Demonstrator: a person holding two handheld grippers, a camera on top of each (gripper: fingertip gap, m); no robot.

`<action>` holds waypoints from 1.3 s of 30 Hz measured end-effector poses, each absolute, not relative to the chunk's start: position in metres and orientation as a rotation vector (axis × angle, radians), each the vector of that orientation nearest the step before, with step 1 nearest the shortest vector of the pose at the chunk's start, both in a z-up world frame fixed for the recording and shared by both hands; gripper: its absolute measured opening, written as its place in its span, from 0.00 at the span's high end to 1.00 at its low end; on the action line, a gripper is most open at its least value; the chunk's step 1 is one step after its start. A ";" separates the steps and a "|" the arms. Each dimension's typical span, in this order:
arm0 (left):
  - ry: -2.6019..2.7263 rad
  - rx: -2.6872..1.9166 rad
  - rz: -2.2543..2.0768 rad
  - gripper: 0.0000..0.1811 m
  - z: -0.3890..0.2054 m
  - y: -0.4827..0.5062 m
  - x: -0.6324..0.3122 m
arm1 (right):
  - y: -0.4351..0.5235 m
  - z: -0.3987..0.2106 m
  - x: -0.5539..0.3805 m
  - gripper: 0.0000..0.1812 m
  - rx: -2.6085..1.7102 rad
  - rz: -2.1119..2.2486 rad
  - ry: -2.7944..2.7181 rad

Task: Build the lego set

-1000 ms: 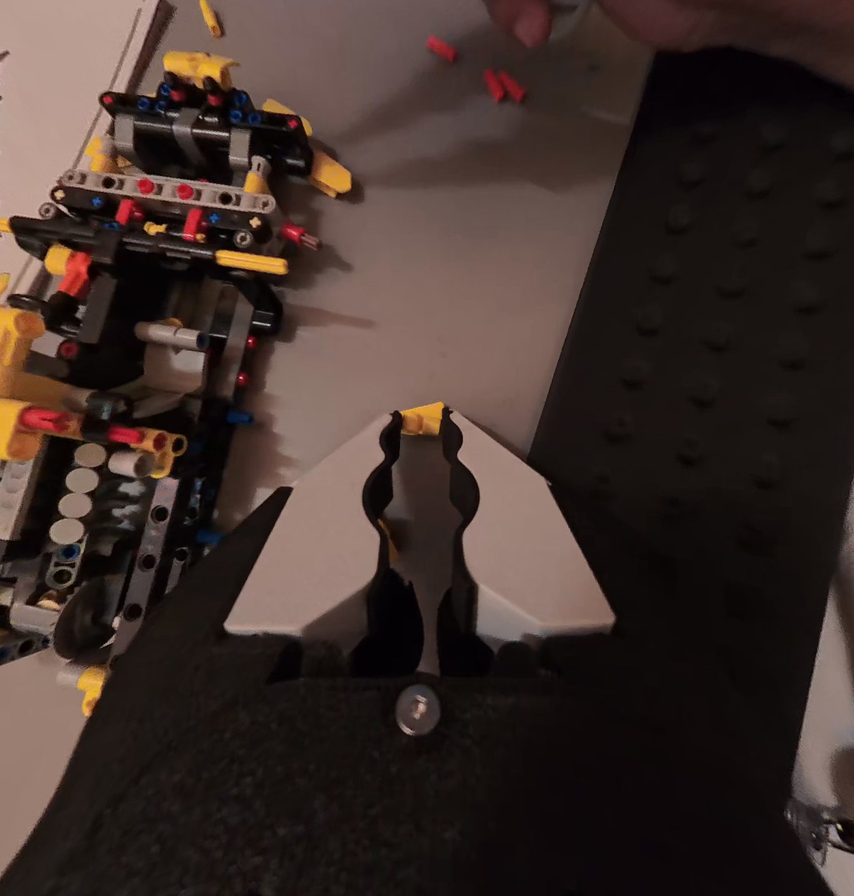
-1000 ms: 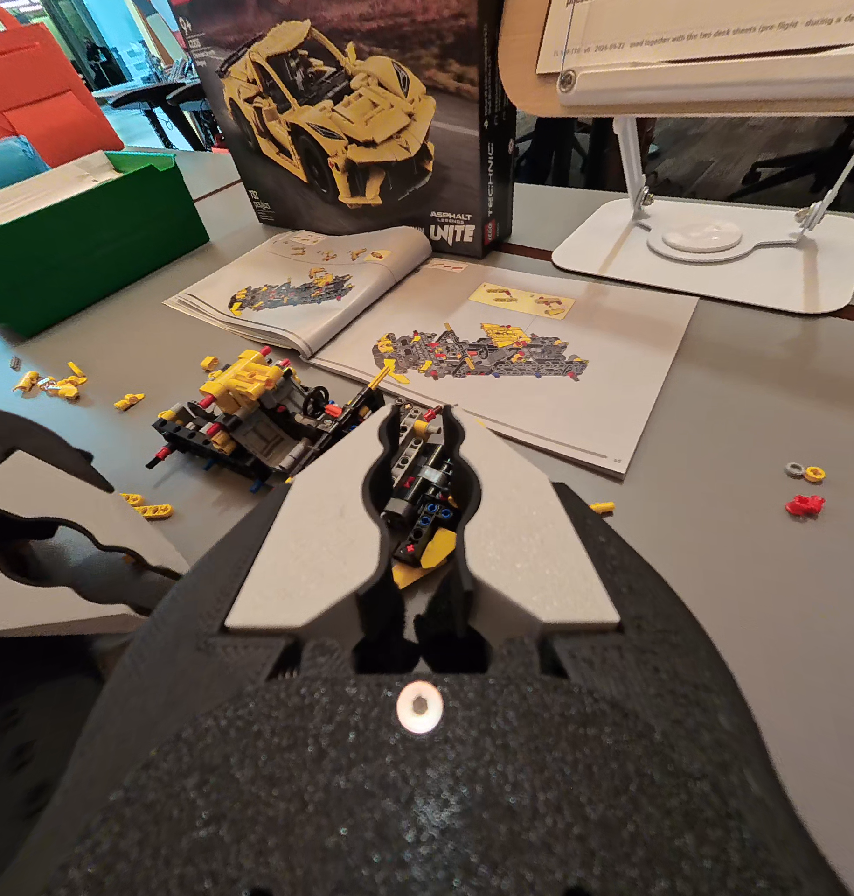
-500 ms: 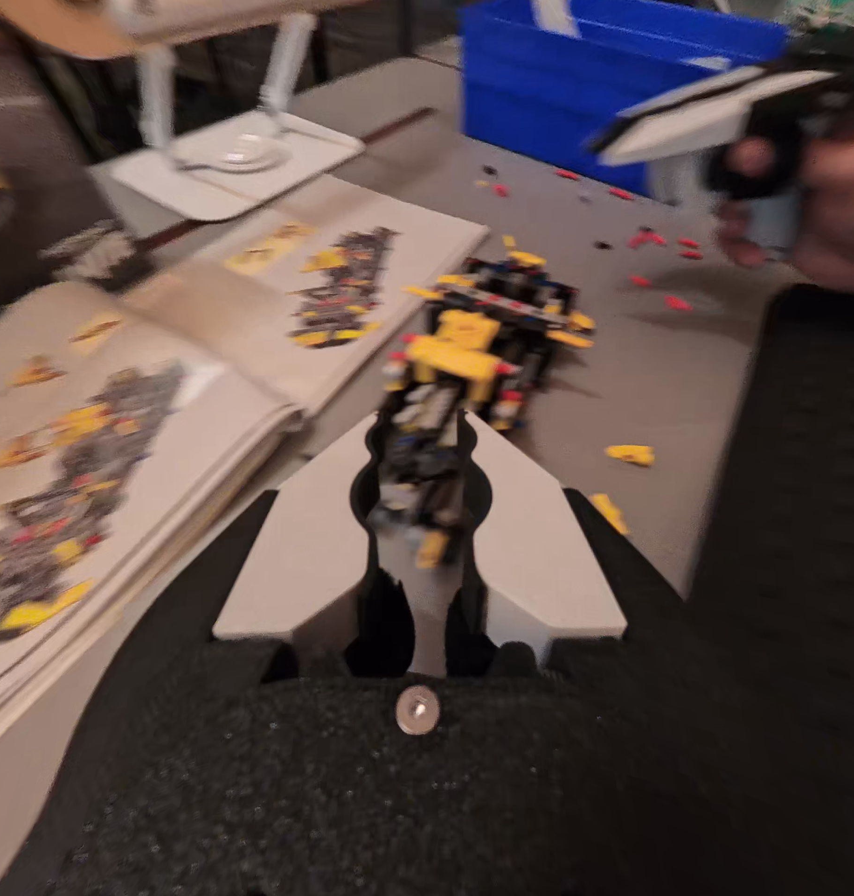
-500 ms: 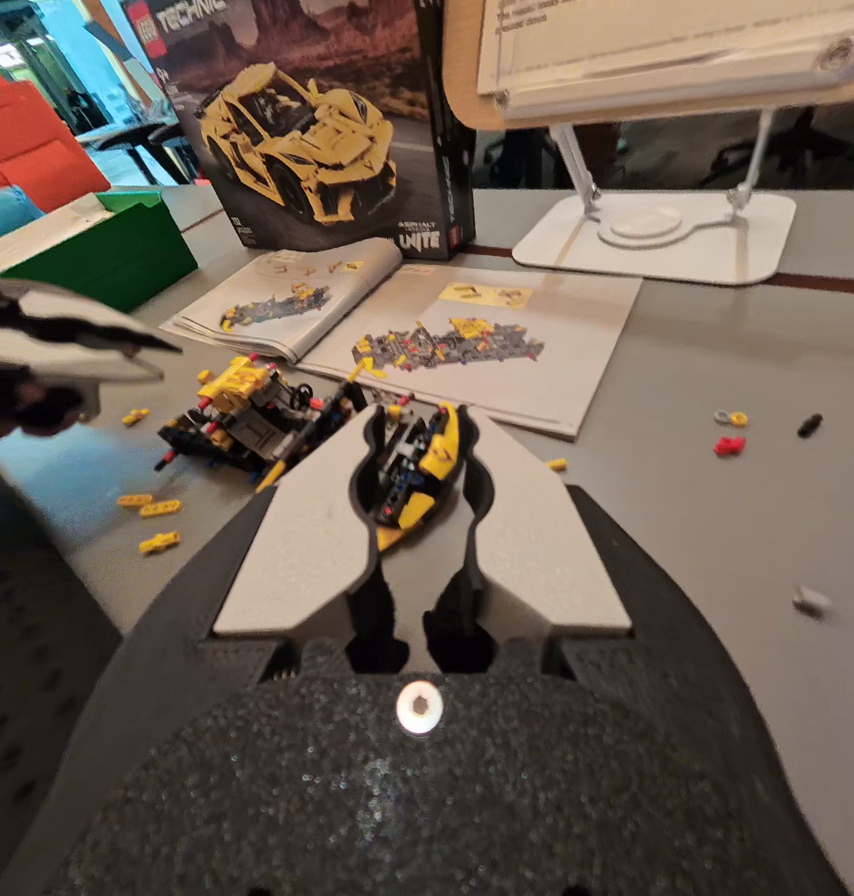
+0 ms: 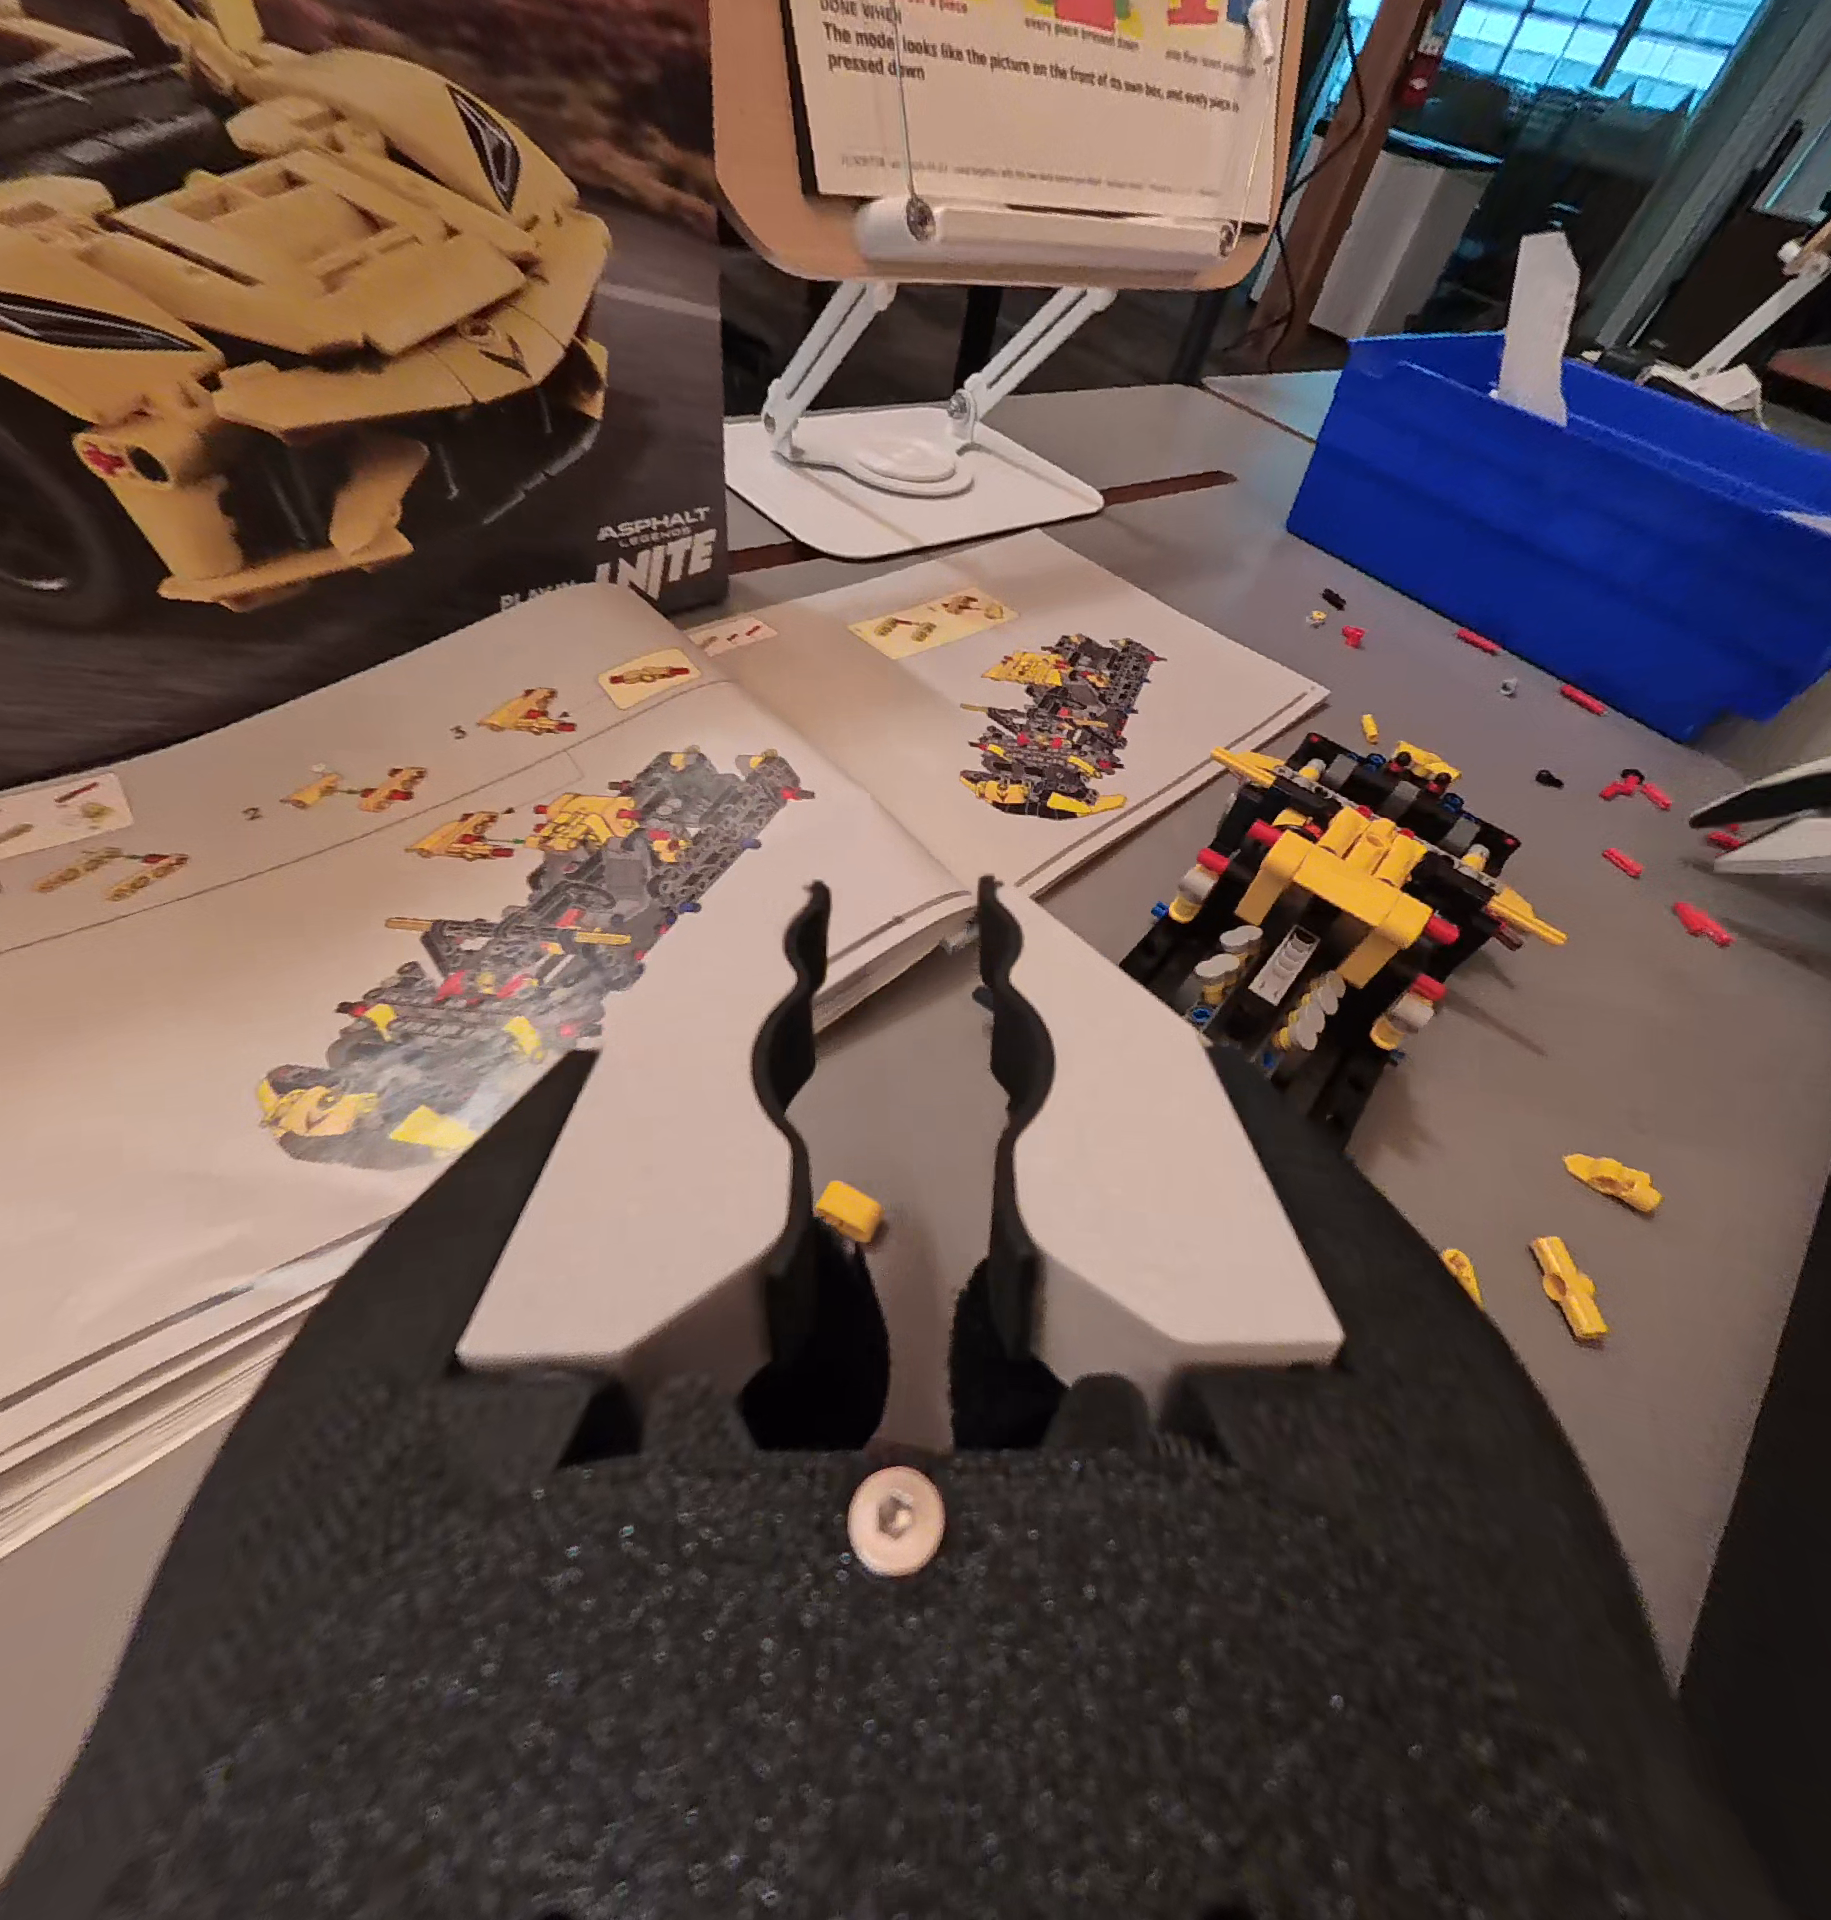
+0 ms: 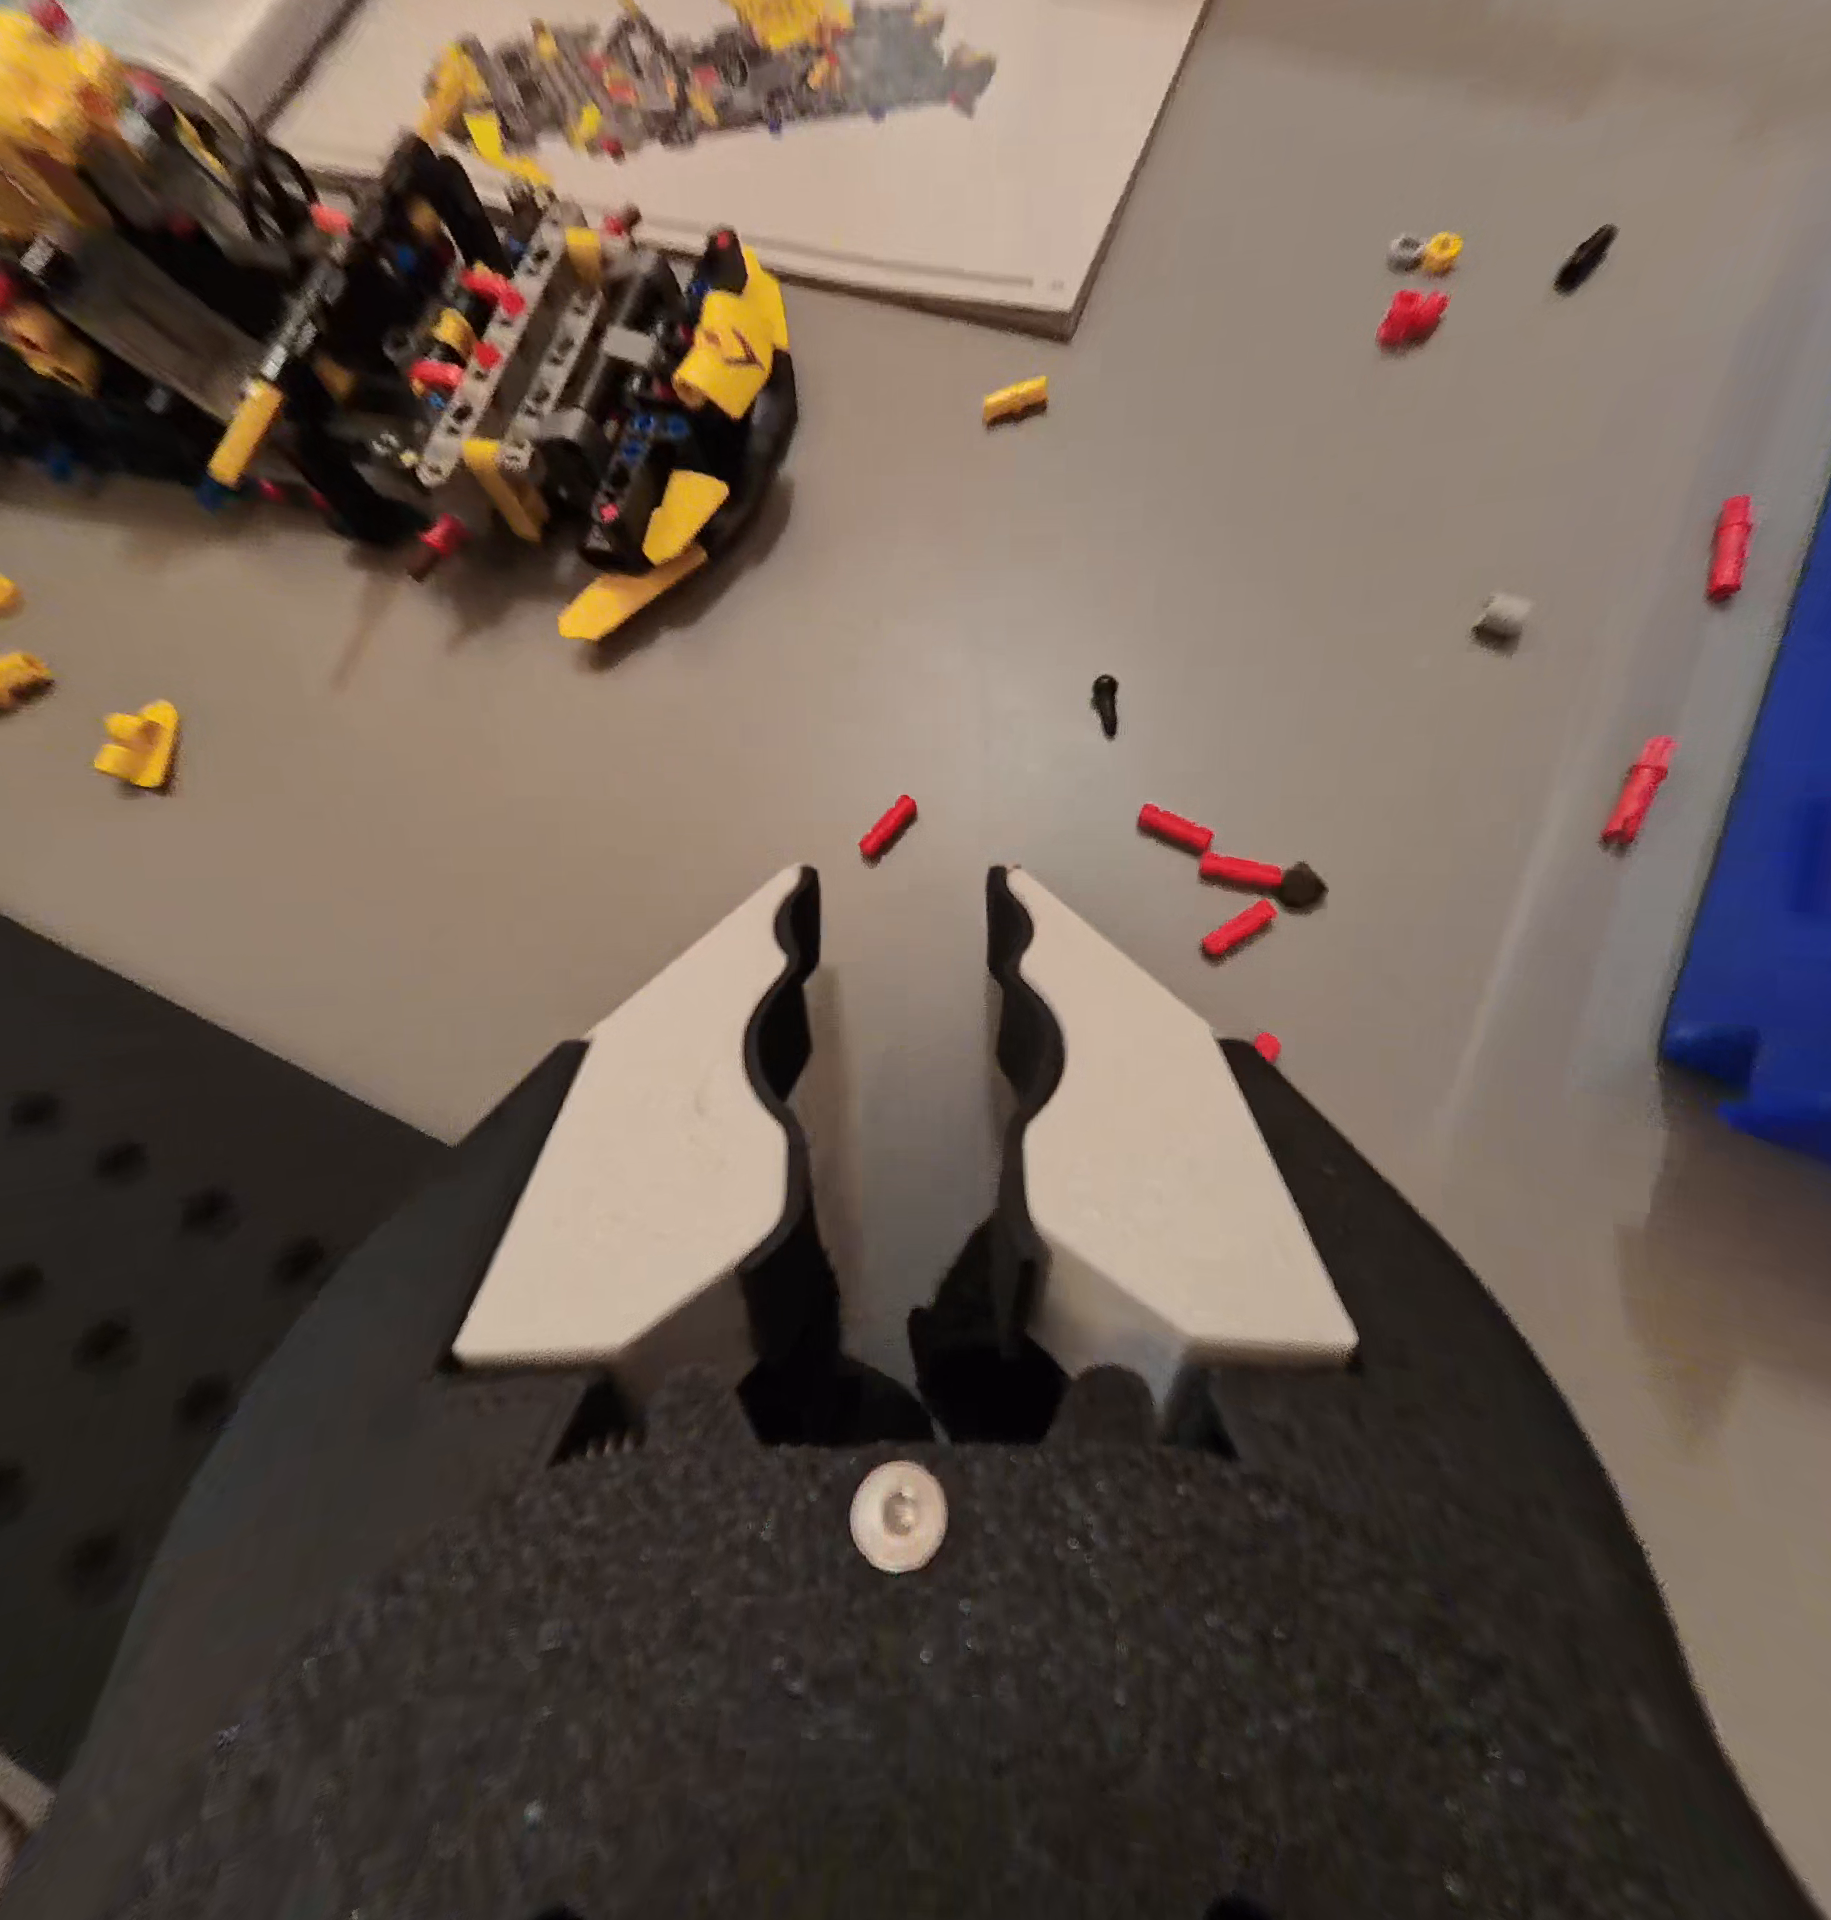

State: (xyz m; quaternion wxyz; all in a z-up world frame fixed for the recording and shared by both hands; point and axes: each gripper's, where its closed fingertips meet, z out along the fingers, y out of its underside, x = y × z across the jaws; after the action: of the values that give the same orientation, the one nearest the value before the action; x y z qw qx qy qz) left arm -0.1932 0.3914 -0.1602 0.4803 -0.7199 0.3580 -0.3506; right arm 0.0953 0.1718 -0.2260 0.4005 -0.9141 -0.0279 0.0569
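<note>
Your left gripper [image 5: 898, 902] has its jaws apart and holds nothing. A small yellow piece [image 5: 849, 1211] shows low between the fingers, near their base, and I cannot tell whether it touches the left finger or lies on the table [image 5: 1669, 1122] below. Your right gripper [image 6: 903, 883] also has its jaws apart and empty, above bare table. Just beyond its tips lie several red pins [image 6: 1175, 828], one at the left of the tips and the others at the right.

The half-built car [image 5: 1337, 925] stands on the table a little farther, at the right of your left gripper and far left of your right one. In the left wrist view its long axis runs from near to far, leaning slightly to the right. It is a black frame with yellow panels on top, grey beams and small red and blue pins. Loose yellow pieces [image 5: 1611, 1183] lie near it on the right.

Behind the car lies the open instruction booklet [image 5: 371, 935], touching nothing of the car. Farther still stand the set box [image 5: 319, 312], a white stand [image 5: 911, 478] and a blue bin [image 5: 1576, 540] at the far right.
</note>
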 end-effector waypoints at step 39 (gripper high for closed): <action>0.968 -1.730 -0.694 0.84 -0.166 0.384 -0.195 | 0.155 -0.238 0.067 0.87 -2.441 0.100 -0.230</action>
State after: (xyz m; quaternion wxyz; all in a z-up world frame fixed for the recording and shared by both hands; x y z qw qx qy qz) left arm -0.1946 0.3843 -0.1657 0.4973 -0.7147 0.3998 -0.2864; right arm 0.0668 0.1546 -0.2375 0.3373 -0.9365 -0.0884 0.0384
